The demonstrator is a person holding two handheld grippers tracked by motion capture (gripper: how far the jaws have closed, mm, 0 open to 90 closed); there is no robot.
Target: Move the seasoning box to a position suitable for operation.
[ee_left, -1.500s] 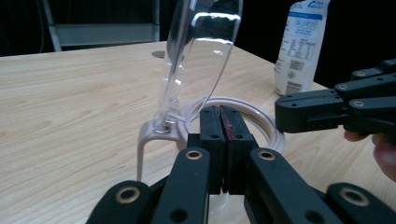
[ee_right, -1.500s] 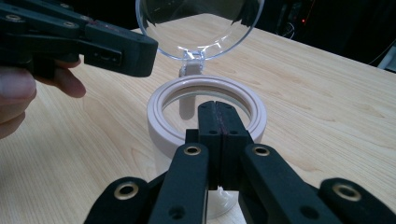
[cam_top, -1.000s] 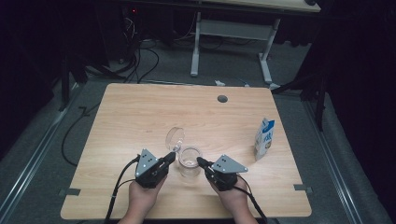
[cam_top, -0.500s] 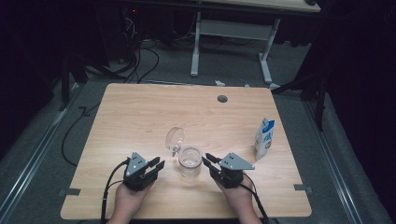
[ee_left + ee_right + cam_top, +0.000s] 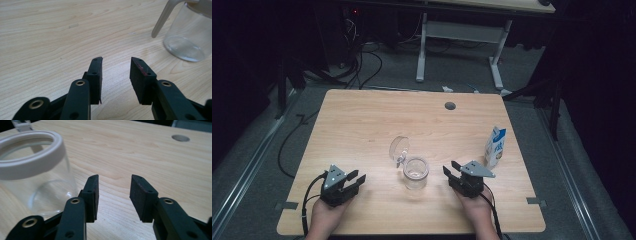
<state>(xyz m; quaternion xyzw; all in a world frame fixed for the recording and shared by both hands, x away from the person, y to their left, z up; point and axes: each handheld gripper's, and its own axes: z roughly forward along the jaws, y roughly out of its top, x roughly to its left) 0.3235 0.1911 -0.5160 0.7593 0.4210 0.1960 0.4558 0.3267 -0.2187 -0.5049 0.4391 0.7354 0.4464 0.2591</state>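
A clear round glass jar (image 5: 415, 173) with its hinged lid open stands on the pale wood-grain table (image 5: 362, 125); left gripper (image 5: 354, 181) and right gripper (image 5: 451, 171) flank it, jaws just opened, released, nothing between them.

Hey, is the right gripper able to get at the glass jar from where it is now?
Probably yes: the right gripper is open, with bare table between it and the glass jar beside it.

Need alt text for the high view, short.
A clear glass jar with its hinged lid flipped open stands on a wooden table, between the left gripper and the right gripper, both open, empty and apart from it. A small blue-and-white carton stands upright near the table's right edge.
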